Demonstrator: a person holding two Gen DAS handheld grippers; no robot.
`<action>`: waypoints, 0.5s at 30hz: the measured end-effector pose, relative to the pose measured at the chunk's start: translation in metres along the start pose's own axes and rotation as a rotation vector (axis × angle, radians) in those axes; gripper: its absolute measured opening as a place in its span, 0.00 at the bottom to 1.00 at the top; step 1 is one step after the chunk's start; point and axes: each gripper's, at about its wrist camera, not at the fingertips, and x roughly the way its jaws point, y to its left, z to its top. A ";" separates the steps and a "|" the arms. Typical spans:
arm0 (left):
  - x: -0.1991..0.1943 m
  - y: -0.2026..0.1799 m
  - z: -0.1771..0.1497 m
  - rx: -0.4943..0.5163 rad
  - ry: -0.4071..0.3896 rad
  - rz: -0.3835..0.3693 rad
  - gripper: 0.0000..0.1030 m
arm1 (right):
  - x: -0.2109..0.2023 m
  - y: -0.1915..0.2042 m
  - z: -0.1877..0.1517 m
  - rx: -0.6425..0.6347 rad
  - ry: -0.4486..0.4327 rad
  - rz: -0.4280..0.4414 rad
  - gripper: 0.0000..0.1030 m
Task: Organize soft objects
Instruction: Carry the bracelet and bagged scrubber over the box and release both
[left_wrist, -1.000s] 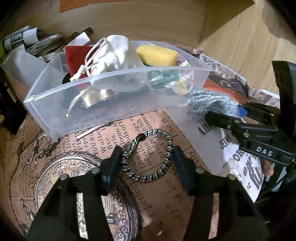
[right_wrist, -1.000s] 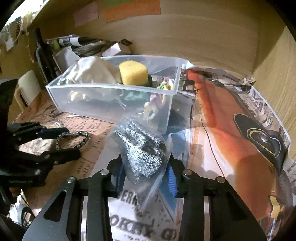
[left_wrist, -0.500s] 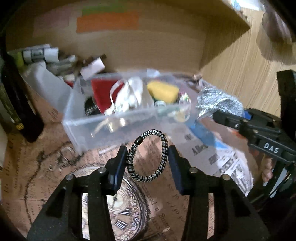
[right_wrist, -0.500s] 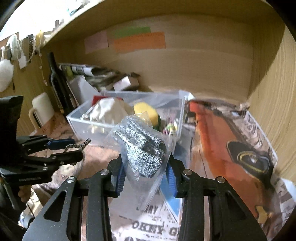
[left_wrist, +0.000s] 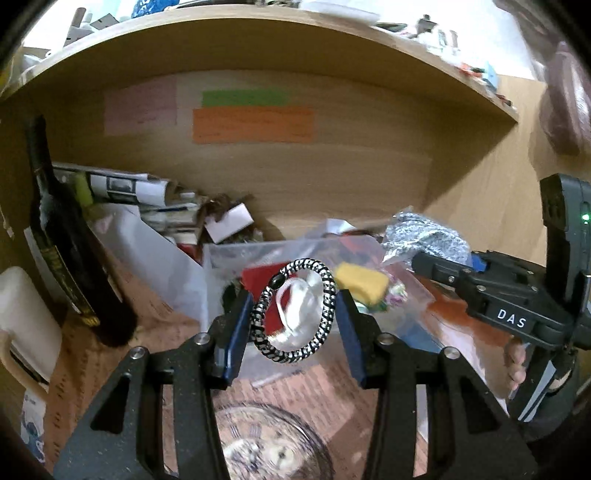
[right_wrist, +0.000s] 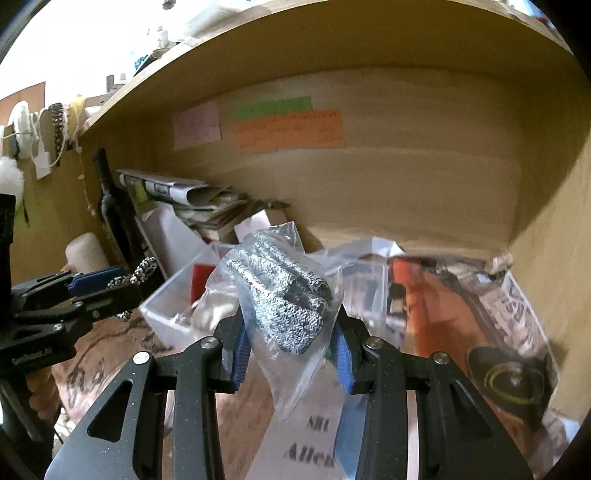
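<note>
Two grippers are up in the air inside a wooden shelf bay with three paper notes on its back wall, newspaper spread below. One clear bin (left_wrist: 221, 258) sits ahead, holding one yellow sponge (left_wrist: 361, 283). Right gripper (right_wrist: 291, 345) is clamped on one clear bag of grey knit (right_wrist: 284, 295), pinched between both fingers. Left gripper (left_wrist: 293, 325) squeezes one black-and-white braided bracelet (left_wrist: 295, 310), its loop standing upright between the pads.
</note>
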 end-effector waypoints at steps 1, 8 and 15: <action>0.005 0.003 0.004 -0.002 -0.001 0.012 0.44 | 0.005 0.000 0.004 -0.003 -0.001 -0.009 0.34; 0.043 0.016 0.019 -0.015 0.039 0.041 0.44 | 0.041 -0.008 0.019 0.017 0.044 -0.027 0.34; 0.088 0.027 0.018 -0.038 0.126 0.062 0.44 | 0.084 0.000 0.015 -0.001 0.139 -0.009 0.34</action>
